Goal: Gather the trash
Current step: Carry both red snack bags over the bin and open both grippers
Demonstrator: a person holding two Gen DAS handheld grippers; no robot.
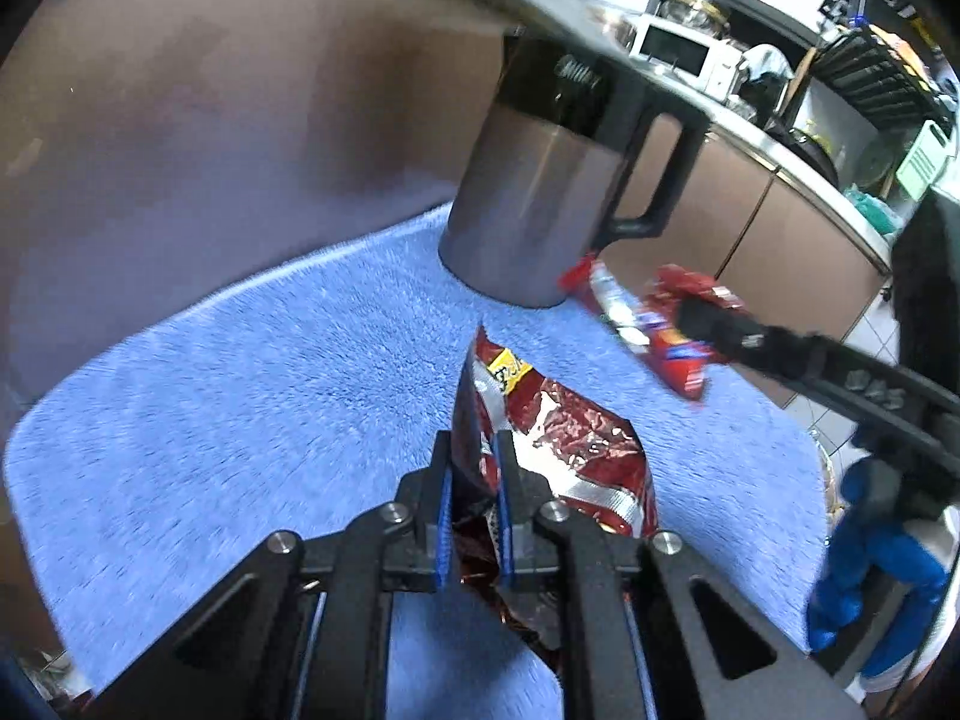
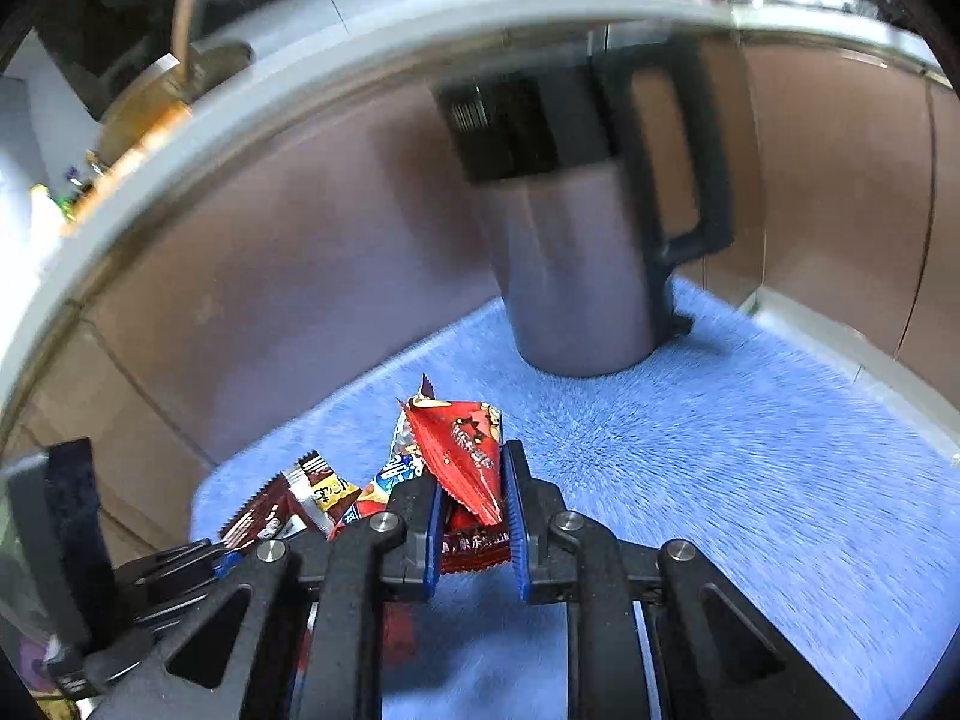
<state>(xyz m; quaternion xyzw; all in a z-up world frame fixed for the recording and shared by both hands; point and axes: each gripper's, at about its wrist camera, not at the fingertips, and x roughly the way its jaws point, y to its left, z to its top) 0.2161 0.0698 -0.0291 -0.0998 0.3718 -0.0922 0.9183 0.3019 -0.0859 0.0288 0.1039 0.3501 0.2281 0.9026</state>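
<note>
Both hand-held grippers (image 1: 474,450) (image 2: 474,468) — clamped, loaded

left wrist: low, near, facing kettle (image 1: 534,180) | right wrist: same | shared: blue towel (image 1: 270,390), kettle

Right gripper (image 2: 474,516) jaws pinch a red wrapper (image 2: 465,450) above the blue towel (image 2: 720,480).

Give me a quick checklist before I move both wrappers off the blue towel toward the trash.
1. Left gripper shut on the dark red foil snack wrapper: ok.
2. Right gripper shut on the bright red candy wrapper: ok.
3. Both wrappers lifted off the blue fluffy towel: cannot tell.
4. Steel jug with black handle apart from both grippers: ok.
5. Trash container in view: not ok, none visible.
</note>
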